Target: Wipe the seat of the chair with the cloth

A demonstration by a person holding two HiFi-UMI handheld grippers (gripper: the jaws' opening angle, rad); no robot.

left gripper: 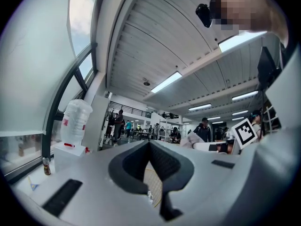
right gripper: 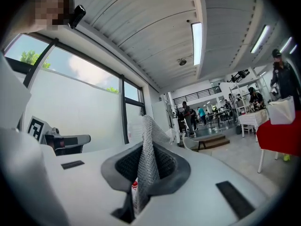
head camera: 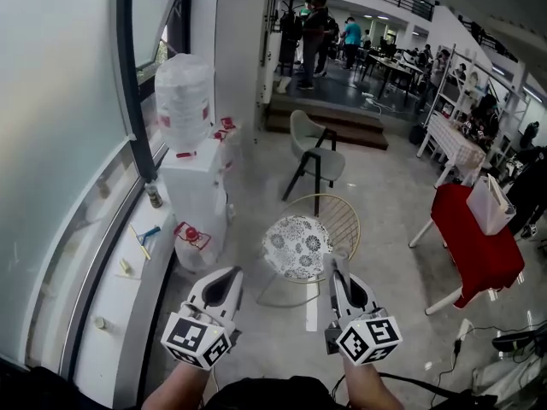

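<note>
Pale glossy floor [head camera: 385, 186] spreads ahead of both pairs of fingers. Red-covered table [head camera: 479, 246] is well off to the right of the right fingers. White water dispenser [head camera: 198, 199] with its bottle [head camera: 182, 101] stands ahead and left of the left fingers. Grey chair [head camera: 314, 143] is far ahead. Gold wire chair [head camera: 342, 220] is nearer, its patterned seat [head camera: 297, 246] just ahead of the fingertips, between the two grippers and apart from both. Left gripper [head camera: 231, 273]: fingers closed tip to tip, nothing held, wire chair showing through the gap behind the tips. Right gripper [head camera: 337, 263]: fingers clamped on the grey mesh cloth [right gripper: 149, 145], which sticks up past the tips in a fold and is not on the seat.
</note>
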